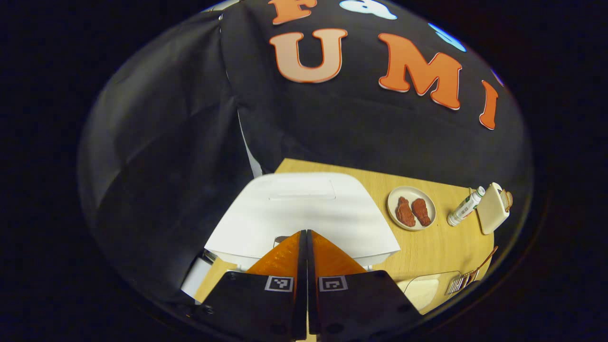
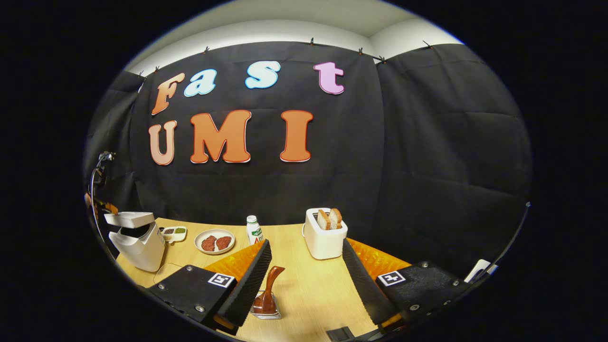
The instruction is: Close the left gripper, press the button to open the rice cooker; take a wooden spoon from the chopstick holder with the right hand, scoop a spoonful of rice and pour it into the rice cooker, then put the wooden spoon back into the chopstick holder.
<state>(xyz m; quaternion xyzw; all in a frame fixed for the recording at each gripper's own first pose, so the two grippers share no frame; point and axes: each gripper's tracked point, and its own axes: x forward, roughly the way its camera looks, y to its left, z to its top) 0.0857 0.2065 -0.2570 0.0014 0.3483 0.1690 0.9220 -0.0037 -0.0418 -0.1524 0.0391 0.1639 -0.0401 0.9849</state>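
Left claw [image 1: 304, 237]: my two fingers are pressed together with nothing between them, their tips at the near edge of the rice cooker.
Right claw [image 2: 304, 266]: my fingers are spread wide apart and grip nothing; the chopstick holder sits low between them, nearer my left finger.
Rice cooker [image 2: 137, 240]: white, at the far left of the table in the right gripper view, its lid lifted open there; in the left gripper view the broad white lid [image 1: 304, 209] lies just beyond my closed fingertips.
Chopstick holder [image 2: 266, 308]: a small clear container on the table, holding the wooden spoon [image 2: 270, 285], whose brown handle stands up and leans slightly right.
Plate [image 2: 214, 241]: round and pale, carrying two reddish-brown pieces side by side; it stands between the rice cooker and the bottle.
Small tray [image 2: 174, 232]: a little dish just beside the rice cooker, with dark and greenish fillings that I cannot tell apart further.
Bottle [image 2: 254, 229]: white, upright, behind the plate's right side.
Toaster [image 2: 324, 240]: white, with two slices of bread standing in its slots.
Table [image 2: 304, 289]: light wood, carrying all of these.
Rice: I cannot tell where it is.
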